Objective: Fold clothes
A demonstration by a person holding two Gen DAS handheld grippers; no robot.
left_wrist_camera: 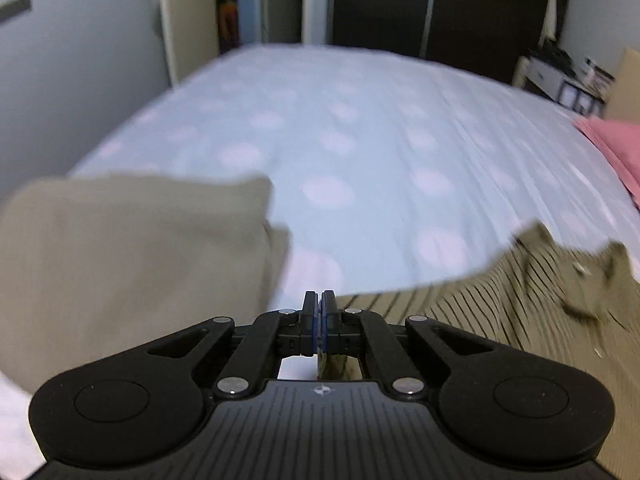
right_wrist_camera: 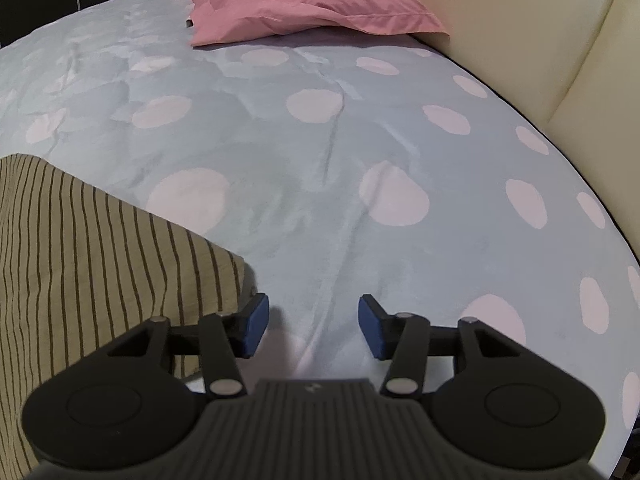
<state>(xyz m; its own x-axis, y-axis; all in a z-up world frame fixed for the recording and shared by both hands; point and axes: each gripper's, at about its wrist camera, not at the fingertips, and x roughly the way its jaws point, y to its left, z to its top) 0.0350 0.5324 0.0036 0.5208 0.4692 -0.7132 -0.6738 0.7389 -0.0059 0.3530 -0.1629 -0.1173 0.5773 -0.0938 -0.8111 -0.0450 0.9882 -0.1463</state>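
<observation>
Closest to the left wrist camera, the left gripper [left_wrist_camera: 319, 300] has its blue-padded fingers pressed together, and a bit of olive striped cloth shows pinched between them just behind the tips. To its left a plain khaki garment [left_wrist_camera: 132, 264] hangs or lies blurred, filling that side of the view. Ahead of the fingertips spreads the bedspread [left_wrist_camera: 340, 140], pale blue with large pink dots. To the gripper's right, the striped shirt [left_wrist_camera: 500, 304], olive-tan with thin dark lines, runs from the pinched fingers out to the right edge, rumpled at its far end. Far off to the right a pink pillow [left_wrist_camera: 616, 148] sits at the bed's edge.

From the right wrist camera, the same striped shirt [right_wrist_camera: 88, 264] lies to the left of the right gripper [right_wrist_camera: 314, 326], its corner just beside the left fingertip; whether they touch I cannot tell. That gripper's jaws stand wide apart with only bedspread [right_wrist_camera: 320, 184] between them. Ahead and above lies the pink pillow [right_wrist_camera: 304, 0], and to the right runs a cream padded headboard [right_wrist_camera: 552, 48].
</observation>
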